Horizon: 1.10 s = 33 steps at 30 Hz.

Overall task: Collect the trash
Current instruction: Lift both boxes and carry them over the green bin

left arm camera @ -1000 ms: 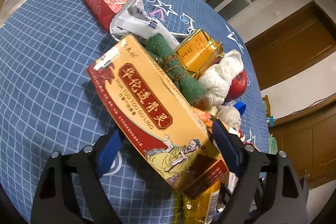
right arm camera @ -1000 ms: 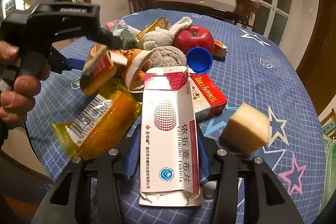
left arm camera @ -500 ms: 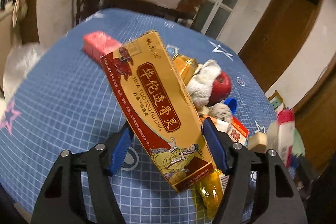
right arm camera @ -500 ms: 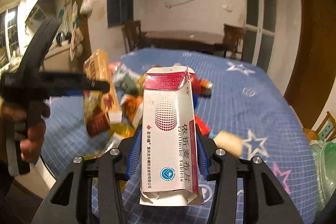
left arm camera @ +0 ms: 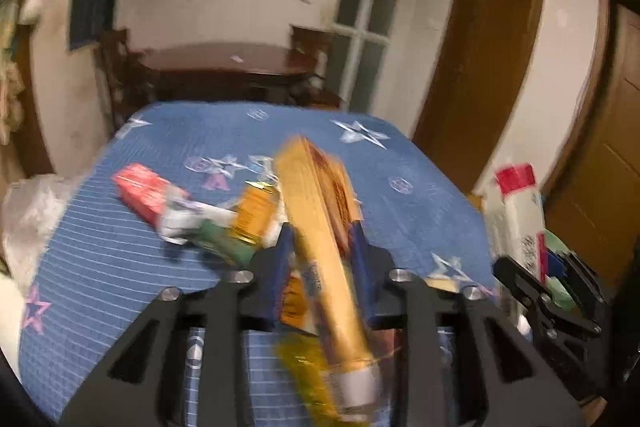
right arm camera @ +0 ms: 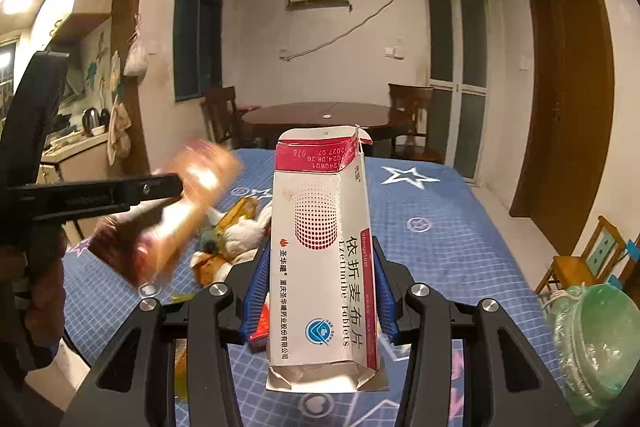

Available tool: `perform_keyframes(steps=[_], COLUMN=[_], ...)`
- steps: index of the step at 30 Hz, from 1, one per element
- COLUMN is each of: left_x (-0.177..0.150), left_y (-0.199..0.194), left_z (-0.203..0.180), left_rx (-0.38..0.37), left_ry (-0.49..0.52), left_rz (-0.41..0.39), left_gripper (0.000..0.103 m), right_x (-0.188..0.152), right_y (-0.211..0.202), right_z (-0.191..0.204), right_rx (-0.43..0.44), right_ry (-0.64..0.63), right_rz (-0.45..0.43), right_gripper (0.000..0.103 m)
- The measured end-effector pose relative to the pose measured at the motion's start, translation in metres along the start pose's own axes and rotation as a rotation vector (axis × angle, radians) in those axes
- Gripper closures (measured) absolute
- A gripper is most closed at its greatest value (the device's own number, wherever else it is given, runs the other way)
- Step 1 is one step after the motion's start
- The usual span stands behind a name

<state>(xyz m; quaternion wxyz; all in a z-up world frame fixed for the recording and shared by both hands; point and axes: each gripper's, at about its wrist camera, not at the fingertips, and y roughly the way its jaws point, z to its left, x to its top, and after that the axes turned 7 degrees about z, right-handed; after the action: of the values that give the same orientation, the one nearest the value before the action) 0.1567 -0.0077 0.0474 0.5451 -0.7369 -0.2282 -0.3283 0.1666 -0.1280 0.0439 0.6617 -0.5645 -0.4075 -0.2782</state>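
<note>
My left gripper [left arm camera: 322, 251] is shut on a long yellow and red medicine box [left arm camera: 320, 227], held edge-on and blurred above the blue table [left arm camera: 120, 267]. My right gripper [right arm camera: 320, 267] is shut on a white and red tablet box [right arm camera: 320, 259], held upright above the table [right arm camera: 440, 227]. The left gripper and its box [right arm camera: 176, 211] also show blurred at the left of the right wrist view. The white box [left arm camera: 518, 215] shows at the right of the left wrist view.
On the table lie a red box [left arm camera: 146, 191], a white wrapper [left arm camera: 188, 219], a gold packet [left arm camera: 256, 211], a green roll [left arm camera: 224, 243] and a plush toy [right arm camera: 240, 231]. A green plastic bag [right arm camera: 596, 339] hangs at the right. A dark wooden table [right arm camera: 320, 115] with chairs stands behind.
Both grippers have lifted their boxes higher above the table. The left gripper has turned, so the yellow box now shows its narrow side.
</note>
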Motion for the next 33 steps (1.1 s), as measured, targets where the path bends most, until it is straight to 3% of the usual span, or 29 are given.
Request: perform_keyframes(steps=[4, 6, 9, 10, 11, 13, 15, 17, 19, 25, 27, 28, 29, 33], left_x=[0.003, -0.006, -0.012, -0.014, -0.017, -0.024, -0.03, -0.038, -0.045, -0.055, -0.059, -0.062, -0.063, -0.064], left_y=[0.034, 0.051, 0.05, 0.048, 0.044, 0.038, 0.034, 0.035, 0.046, 0.082, 0.088, 0.091, 0.093, 0.086], left_z=[-0.004, 0.009, 0.014, 0.008, 0.0, -0.019, -0.039, -0.057, -0.071, -0.071, -0.069, -0.068, -0.066, -0.062], left_rx=[0.048, 0.009, 0.003, -0.028, -0.042, -0.063, -0.099, -0.057, -0.002, 0.074, 0.084, 0.073, 0.057, 0.047], left_ry=[0.029, -0.02, 0.002, 0.045, 0.094, 0.217, 0.329, 0.436, 0.535, 0.573, 0.567, 0.556, 0.539, 0.492], left_rz=[0.074, 0.162, 0.175, 0.198, 0.205, 0.224, 0.259, 0.273, 0.31, 0.4, 0.412, 0.433, 0.449, 0.4], left_gripper=[0.077, 0.077, 0.072, 0.059, 0.037, 0.019, 0.019, 0.015, 0.014, 0.014, 0.022, 0.038, 0.045, 0.046], right_x=[0.001, -0.003, -0.01, -0.012, -0.014, -0.02, -0.027, -0.035, -0.042, -0.057, -0.063, -0.066, -0.067, -0.072], right_y=[0.004, 0.007, 0.008, 0.009, 0.01, 0.01, 0.01, 0.01, 0.008, 0.001, 0.002, 0.002, 0.001, 0.005], right_z=[-0.019, -0.029, -0.04, -0.044, -0.047, -0.054, -0.061, -0.066, -0.069, -0.079, -0.081, -0.079, -0.076, -0.072], right_rx=[-0.016, -0.016, -0.012, -0.007, -0.004, 0.002, 0.004, 0.01, 0.01, 0.01, 0.012, 0.012, 0.012, 0.016], right_ry=[0.024, 0.039, 0.046, 0.055, 0.064, 0.081, 0.101, 0.123, 0.142, 0.164, 0.168, 0.169, 0.17, 0.179], right_rz=[0.022, 0.042, 0.058, 0.063, 0.067, 0.071, 0.072, 0.072, 0.07, 0.073, 0.08, 0.084, 0.088, 0.098], right_gripper=[0.056, 0.056, 0.056, 0.056, 0.056, 0.056, 0.055, 0.055, 0.055, 0.055, 0.055, 0.055, 0.055, 0.055])
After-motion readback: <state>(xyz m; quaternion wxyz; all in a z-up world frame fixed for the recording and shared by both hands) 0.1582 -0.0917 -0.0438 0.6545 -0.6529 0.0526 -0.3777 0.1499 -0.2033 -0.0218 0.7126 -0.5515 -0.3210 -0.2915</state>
